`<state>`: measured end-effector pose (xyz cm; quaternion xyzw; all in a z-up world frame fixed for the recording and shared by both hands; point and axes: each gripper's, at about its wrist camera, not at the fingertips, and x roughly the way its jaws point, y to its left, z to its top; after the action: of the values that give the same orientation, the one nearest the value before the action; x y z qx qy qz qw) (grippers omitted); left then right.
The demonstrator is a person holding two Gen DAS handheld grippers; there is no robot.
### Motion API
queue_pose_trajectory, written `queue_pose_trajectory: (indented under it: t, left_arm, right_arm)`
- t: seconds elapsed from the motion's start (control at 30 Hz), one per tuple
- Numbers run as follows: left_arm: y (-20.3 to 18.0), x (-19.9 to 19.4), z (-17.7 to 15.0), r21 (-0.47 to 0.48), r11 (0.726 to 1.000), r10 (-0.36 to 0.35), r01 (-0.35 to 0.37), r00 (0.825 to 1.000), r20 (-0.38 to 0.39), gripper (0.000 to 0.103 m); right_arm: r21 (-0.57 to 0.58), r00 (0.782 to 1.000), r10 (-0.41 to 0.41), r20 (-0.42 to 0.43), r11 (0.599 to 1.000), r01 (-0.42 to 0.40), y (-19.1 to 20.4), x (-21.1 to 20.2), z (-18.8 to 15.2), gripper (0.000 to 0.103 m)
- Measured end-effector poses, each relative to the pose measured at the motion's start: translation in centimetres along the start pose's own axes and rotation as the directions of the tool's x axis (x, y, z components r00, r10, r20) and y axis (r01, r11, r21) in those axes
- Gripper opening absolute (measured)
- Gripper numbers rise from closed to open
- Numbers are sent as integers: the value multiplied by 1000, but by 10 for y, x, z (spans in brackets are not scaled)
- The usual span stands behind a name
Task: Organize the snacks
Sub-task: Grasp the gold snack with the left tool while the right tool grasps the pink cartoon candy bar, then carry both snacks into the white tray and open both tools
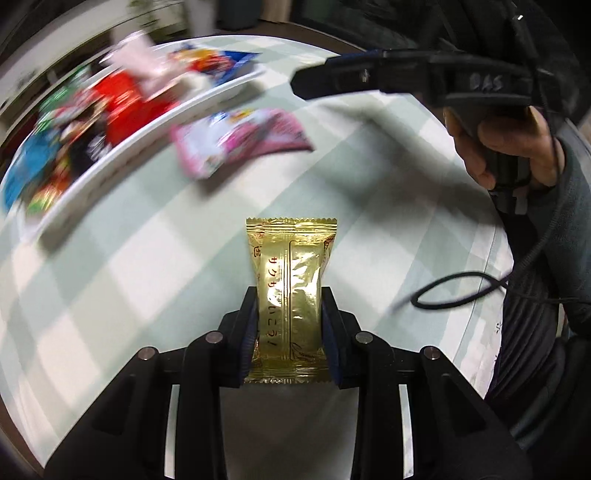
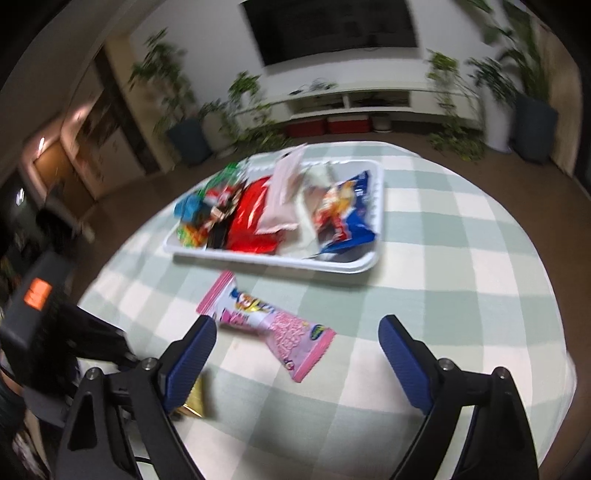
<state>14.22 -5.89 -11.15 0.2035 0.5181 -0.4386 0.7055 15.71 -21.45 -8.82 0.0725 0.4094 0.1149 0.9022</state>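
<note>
Left wrist view: the left gripper (image 1: 289, 325) has its jaws clamped on a gold snack packet (image 1: 290, 295), pinching it at the sides near the lower half so the foil waist is squeezed in. The packet stands lengthwise along the fingers, its crimped top edge pointing away over the checked tablecloth (image 1: 147, 280) (pale green and white squares). Beyond it lies a pink snack packet (image 1: 240, 138) flat on the cloth, just beside the long wall of a white tray (image 1: 122, 155). The tray holds a blurred heap of wrappers in red, blue, green and pink. To the upper right, the person's hand (image 1: 513, 147) grips the handle of the other tool, with a black cable (image 1: 461, 291) looping over the table edge.

Right wrist view: the right gripper (image 2: 297, 349) hangs over the cloth with its blue-padded jaws wide apart and nothing between them. The pink packet (image 2: 266, 325) lies just ahead of the left finger, apart from the tray (image 2: 266, 258), which sits farther back. A corner of the gold packet (image 2: 197, 400) shows behind the left finger, at the left gripper. Potted plants (image 2: 240, 107) and a dark wall screen (image 2: 332, 26) stand behind the table.
</note>
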Motion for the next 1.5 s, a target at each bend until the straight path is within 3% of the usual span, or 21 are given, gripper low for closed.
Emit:
queue_pose_trajectory:
  t: [0.17, 0.33, 0.63, 0.73, 0.9, 1.17, 1.5]
  left_arm:
    - [15, -25, -39, -144, 989, 34, -25, 997, 64, 29]
    - [33, -45, -62, -276, 961, 70, -32, 989, 129, 29]
    - [53, -56, -78, -385, 922, 100, -28, 980, 170, 29]
    - [57, -53, -72, -405, 913, 115, -35, 978, 175, 29]
    - [58, -52, -69, -419, 907, 134, -49, 975, 176, 29]
    - [54, -50, -68, -430, 900, 160, -68, 970, 184, 29]
    - [45, -50, -70, -427, 897, 207, -111, 961, 185, 29]
  right_arm:
    - [-118, 996, -1, -88, 993, -9, 19, 22, 8, 87]
    - [-261, 973, -64, -220, 965, 5, 31, 51, 10, 78]
    - [-356, 937, -120, -328, 935, -5, 33, 79, 18, 73]
    - [-369, 935, -116, -336, 929, -17, 36, 80, 19, 73]
    - [-383, 933, -116, -340, 923, -25, 46, 76, 17, 62]
    - [-363, 935, -98, -341, 931, -35, 71, 64, -2, 25]
    - [-238, 962, -45, -269, 971, -21, 92, 44, -30, 22]
